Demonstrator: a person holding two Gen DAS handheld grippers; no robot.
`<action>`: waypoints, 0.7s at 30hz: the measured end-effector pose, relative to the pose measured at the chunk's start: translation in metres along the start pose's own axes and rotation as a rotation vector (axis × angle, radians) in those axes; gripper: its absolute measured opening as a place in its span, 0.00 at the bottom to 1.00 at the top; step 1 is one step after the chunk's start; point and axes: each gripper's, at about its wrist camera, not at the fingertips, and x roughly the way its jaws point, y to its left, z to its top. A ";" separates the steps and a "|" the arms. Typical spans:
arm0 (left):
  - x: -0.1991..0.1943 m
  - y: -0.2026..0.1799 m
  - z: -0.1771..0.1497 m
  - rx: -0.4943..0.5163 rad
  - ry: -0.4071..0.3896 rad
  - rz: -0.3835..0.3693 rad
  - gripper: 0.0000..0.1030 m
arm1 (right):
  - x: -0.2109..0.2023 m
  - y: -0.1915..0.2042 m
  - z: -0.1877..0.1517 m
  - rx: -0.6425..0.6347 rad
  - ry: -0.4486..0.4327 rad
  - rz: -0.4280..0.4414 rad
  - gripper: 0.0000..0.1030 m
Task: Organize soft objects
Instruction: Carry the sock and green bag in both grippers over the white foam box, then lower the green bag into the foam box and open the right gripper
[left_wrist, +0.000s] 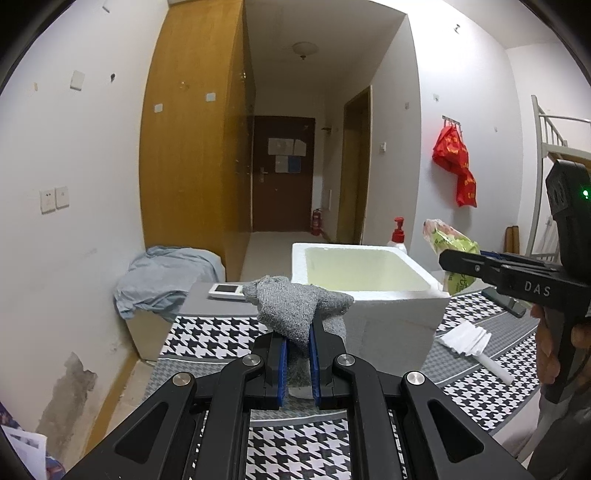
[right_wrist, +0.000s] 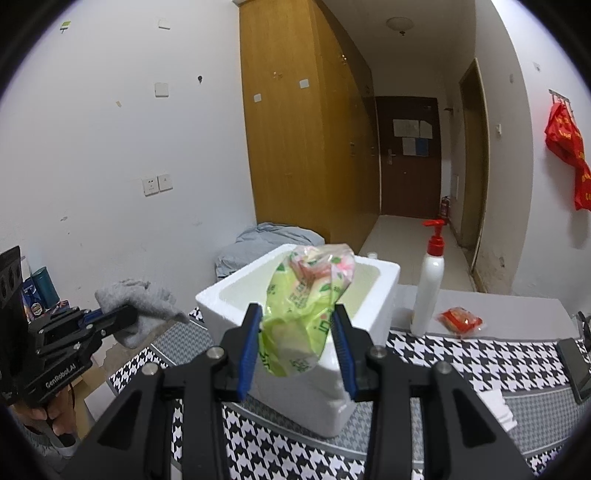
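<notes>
My left gripper (left_wrist: 297, 334) is shut on a grey knitted cloth (left_wrist: 295, 306), held in the air just in front of the white foam box (left_wrist: 369, 295); the same cloth (right_wrist: 140, 299) shows at the left of the right wrist view. My right gripper (right_wrist: 298, 325) is shut on a green and pink plastic bag (right_wrist: 306, 314), which hangs before the foam box (right_wrist: 236, 291). The bag (left_wrist: 452, 258) also appears beyond the box's right side in the left wrist view. The box's inside looks bare.
The box stands on a houndstooth-patterned table cover (right_wrist: 461, 354). A white pump bottle with a red top (right_wrist: 428, 288), a small red packet (right_wrist: 461, 319), a phone (right_wrist: 576, 369) and folded white paper (left_wrist: 465, 338) lie around it. A blue-grey cloth (left_wrist: 166, 277) covers something by the wall.
</notes>
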 end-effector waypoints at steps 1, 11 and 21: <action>0.001 0.001 0.000 -0.002 0.000 0.001 0.10 | 0.002 0.000 0.002 0.000 -0.001 0.000 0.41; 0.008 0.013 0.000 -0.003 0.008 0.024 0.10 | 0.025 0.000 0.014 0.002 0.012 0.008 0.41; 0.012 0.026 -0.006 -0.019 0.019 0.052 0.10 | 0.049 0.002 0.019 0.002 0.050 0.004 0.41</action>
